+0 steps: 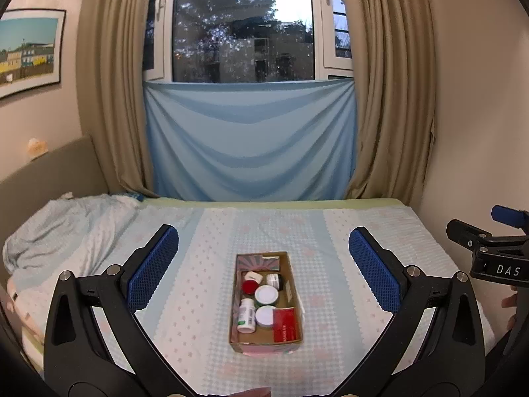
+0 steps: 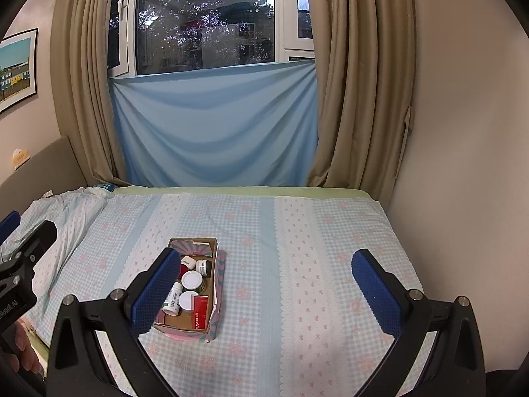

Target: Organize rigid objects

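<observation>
Left gripper [image 1: 264, 269]: black two-finger tool with blue textured pads, jaws spread wide, holding nothing; it hangs above the near edge of the bed, the box lying between its fingers in the left wrist view.
Right gripper [image 2: 269, 283]: same build, jaws likewise spread wide and empty; it sits to the right of the box, its left pad [image 2: 155, 289] overlapping the box's left wall in the right wrist view.
Box: an open brown cardboard box [image 1: 294, 289] with a pink patterned outer skin, resting flat on the bed, long side running near to far.
Box contents: a small white plastic bottle with a green label [image 1: 247, 315] lying at the near left; two round white-lidded jars [image 1: 266, 294], one behind the other along the middle; a flat red carton [image 1: 285, 324] at the near right; a round red cap [image 1: 250, 286] and a small white tub [image 1: 253, 277] toward the far left; a dark jar with a white label [image 1: 275, 280] at the far right.
Bed: a pale blue checked sheet with pink flowers [image 1: 347, 231], a rumpled quilt [image 1: 59, 225] at the far left.
Backdrop: a light blue cloth [image 1: 251, 139] stretched below a window [image 1: 243, 26], between beige curtains [image 1: 380, 99].
Left wall: a framed picture of coloured buildings [image 1: 28, 49].
</observation>
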{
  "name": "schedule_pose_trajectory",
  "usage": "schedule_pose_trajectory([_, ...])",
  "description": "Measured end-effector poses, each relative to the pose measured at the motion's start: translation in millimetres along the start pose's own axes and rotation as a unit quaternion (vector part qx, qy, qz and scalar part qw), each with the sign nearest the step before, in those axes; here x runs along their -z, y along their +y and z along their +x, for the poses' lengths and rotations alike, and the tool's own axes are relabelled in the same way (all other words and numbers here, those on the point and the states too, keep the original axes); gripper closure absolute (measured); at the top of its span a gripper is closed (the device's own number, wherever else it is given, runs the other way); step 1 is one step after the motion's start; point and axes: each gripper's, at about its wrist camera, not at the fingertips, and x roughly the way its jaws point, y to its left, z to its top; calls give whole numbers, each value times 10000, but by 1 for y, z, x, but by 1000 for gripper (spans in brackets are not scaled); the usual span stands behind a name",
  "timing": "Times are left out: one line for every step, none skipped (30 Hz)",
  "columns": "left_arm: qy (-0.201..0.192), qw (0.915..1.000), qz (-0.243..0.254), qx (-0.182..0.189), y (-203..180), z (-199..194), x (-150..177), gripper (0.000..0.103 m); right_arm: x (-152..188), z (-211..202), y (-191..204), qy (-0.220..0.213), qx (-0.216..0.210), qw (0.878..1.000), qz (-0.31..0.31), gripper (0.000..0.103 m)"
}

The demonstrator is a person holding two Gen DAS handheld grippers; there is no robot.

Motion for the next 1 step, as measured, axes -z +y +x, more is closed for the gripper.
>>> schedule_pose_trajectory([-12,10000,24,-19,0,0,0,0,0,0,0,2,4,10000,1,0])
